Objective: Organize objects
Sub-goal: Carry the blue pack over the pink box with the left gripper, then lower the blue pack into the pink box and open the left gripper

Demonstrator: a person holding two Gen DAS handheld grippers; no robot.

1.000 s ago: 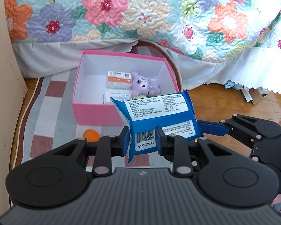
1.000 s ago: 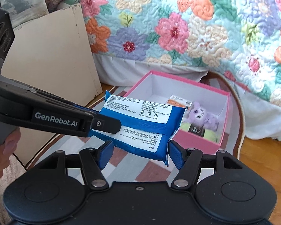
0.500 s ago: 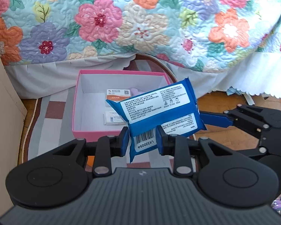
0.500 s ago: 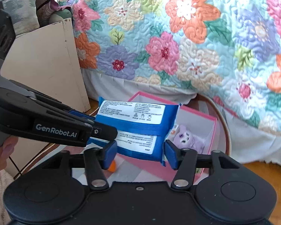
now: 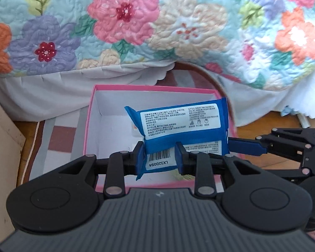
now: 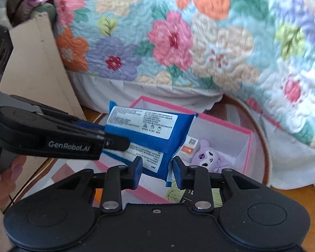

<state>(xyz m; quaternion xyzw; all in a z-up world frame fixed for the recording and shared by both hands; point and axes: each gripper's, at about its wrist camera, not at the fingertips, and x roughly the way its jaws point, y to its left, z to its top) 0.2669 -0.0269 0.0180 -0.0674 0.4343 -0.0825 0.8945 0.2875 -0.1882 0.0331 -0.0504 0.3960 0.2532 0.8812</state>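
Right now we hold the blue wet-wipe pack (image 5: pixel 183 126) in both tools at once: our left gripper (image 5: pixel 158 157) is clenched on its barcode end at the centre of the left wrist frame, and our right gripper (image 6: pixel 156 166) pinches the other end, low in the middle of the right wrist frame. The pack hangs tilted over the pink box (image 5: pixel 88 130), above the box's near half, not yet inside. In the right wrist frame a purple plush toy (image 6: pixel 208 159) and a small orange-and-white packet (image 6: pixel 190 147) already lie in the box at centre right. We judge the risk is a snag: if one tool lets go late, the soft pack could twist, catch the pink rim, or land on the plush and tip out onto the striped rug (image 5: pixel 58 134)
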